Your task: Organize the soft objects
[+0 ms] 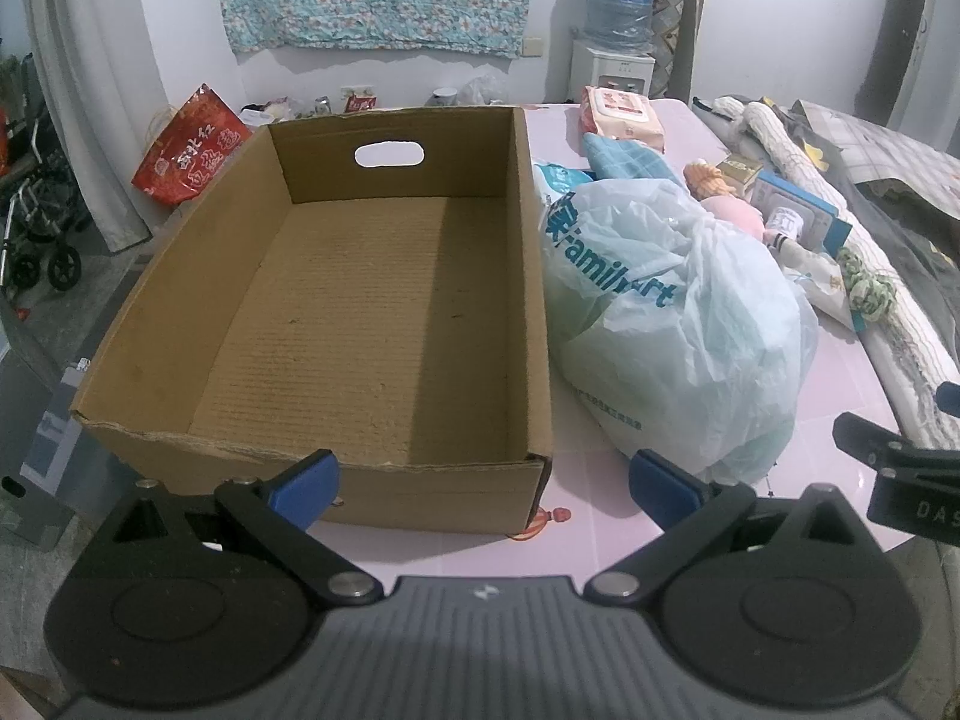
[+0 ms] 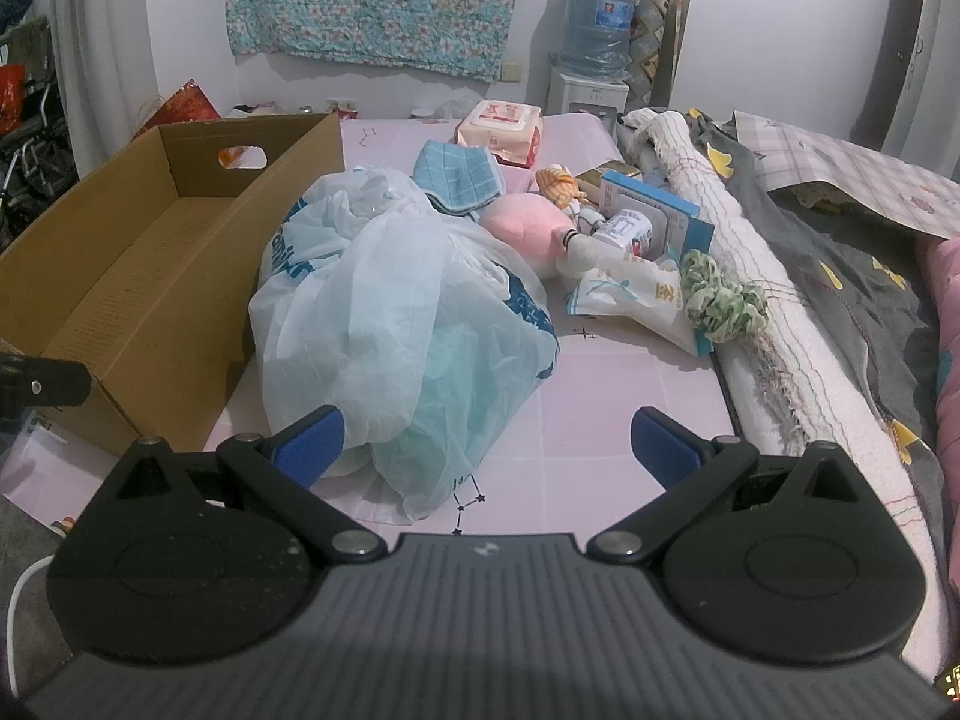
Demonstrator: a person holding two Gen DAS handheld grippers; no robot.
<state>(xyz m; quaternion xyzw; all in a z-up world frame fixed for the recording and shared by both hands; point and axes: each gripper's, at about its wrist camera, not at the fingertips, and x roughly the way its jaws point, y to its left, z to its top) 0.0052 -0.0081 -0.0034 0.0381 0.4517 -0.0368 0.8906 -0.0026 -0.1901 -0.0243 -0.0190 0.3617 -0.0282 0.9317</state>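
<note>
My left gripper [image 1: 483,489] hangs with its blue pads spread wide and nothing between them, just short of the near wall of the cardboard box [image 1: 384,324]; that wall's top edge is ragged, and the far wall has an oval hand-hole cut through it; the box floor is bare from wall to wall. My right gripper [image 2: 486,444] is likewise spread and holds nothing; its left pad [image 2: 309,444] sits right at the near hem of the plastic bag [image 2: 396,330], though I cannot tell whether it touches, while its right pad [image 2: 663,447] stands over bare pink mat [image 2: 606,396]. The bag slumps just beside the box's right wall; behind it lie a blue checked cloth [image 2: 459,177], a pink plush toy [image 2: 531,231], a wet-wipes pack [image 2: 501,129] and a small blue carton [image 2: 657,213], all crowded together. A green scrunchie [image 2: 723,297] rests against the rolled white blanket [image 2: 768,324] that borders the mat on the right; between bag and blanket runs a strip of open mat, widest near my right pad.
</note>
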